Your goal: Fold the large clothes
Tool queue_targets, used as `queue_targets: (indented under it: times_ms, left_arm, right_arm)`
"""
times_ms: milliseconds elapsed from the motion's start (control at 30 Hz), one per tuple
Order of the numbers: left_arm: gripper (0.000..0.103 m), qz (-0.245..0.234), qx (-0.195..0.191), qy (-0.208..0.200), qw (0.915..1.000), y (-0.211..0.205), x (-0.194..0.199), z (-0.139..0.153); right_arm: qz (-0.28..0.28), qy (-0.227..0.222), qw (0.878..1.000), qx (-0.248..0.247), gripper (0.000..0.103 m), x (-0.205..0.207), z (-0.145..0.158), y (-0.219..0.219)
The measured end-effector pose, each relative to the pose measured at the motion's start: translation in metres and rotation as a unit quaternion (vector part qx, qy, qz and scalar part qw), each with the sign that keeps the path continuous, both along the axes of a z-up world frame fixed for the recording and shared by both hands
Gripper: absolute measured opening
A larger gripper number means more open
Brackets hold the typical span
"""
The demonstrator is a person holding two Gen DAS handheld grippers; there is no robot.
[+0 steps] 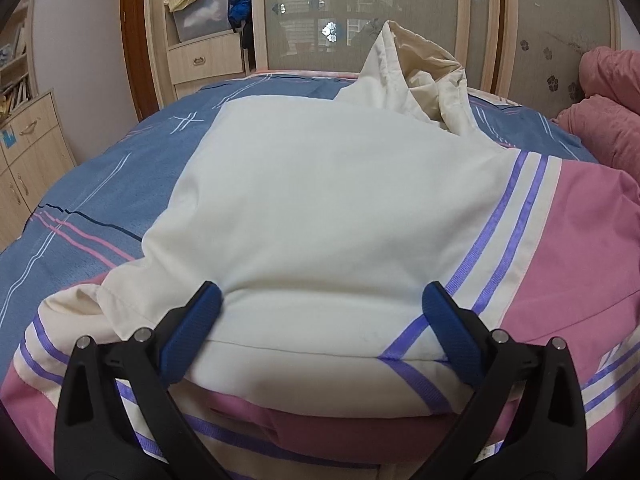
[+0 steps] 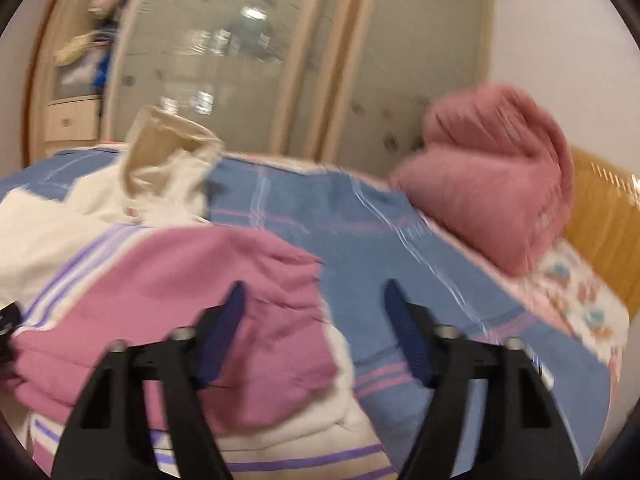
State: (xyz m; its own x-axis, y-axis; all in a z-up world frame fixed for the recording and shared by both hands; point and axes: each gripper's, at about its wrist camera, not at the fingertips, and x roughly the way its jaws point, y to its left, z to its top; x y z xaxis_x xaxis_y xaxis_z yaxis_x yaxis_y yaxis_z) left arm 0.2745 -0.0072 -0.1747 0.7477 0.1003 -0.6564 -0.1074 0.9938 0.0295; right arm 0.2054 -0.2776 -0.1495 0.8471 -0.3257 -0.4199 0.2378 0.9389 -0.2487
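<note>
A large hooded jacket (image 1: 320, 184), white and pink with purple stripes, lies partly folded on the bed. Its hood (image 1: 416, 76) stands up at the far end. My left gripper (image 1: 322, 300) is open at the jacket's near folded edge. Its blue pads straddle the thick white layer, and I see no squeeze on the cloth. The right wrist view is blurred. There the right gripper (image 2: 314, 290) is open over the jacket's pink part (image 2: 208, 280), with its left finger above the pink cloth and its right finger above the bare sheet. Nothing sits between its pads.
A blue sheet (image 1: 100, 184) with pink and white lines covers the bed. A rolled pink blanket (image 2: 492, 176) lies at the right by a wooden headboard (image 2: 600, 216). A wardrobe with frosted doors (image 1: 360, 12) and shelves of clothes (image 1: 208, 4) stands behind the bed.
</note>
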Motion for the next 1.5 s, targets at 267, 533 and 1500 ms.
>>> queue_targets:
  times_ms: [267, 533, 1500]
  left_arm:
    - [0.101, 0.004, 0.007, -0.001, 1.0000, -0.001, 0.001, -0.001]
    - [0.101, 0.050, 0.023, -0.029, 0.9980, -0.001, -0.009, 0.019]
    - [0.101, 0.071, -0.024, -0.056, 0.9956, 0.012, 0.001, 0.037]
  right_arm:
    - [0.014, 0.147, 0.986, 0.082, 0.012, 0.046, -0.039, -0.021]
    - [0.031, 0.139, 0.987, 0.080, 0.042, 0.039, -0.033, -0.011]
    - [0.072, 0.038, 0.989, 0.126, 0.070, 0.018, 0.003, -0.014]
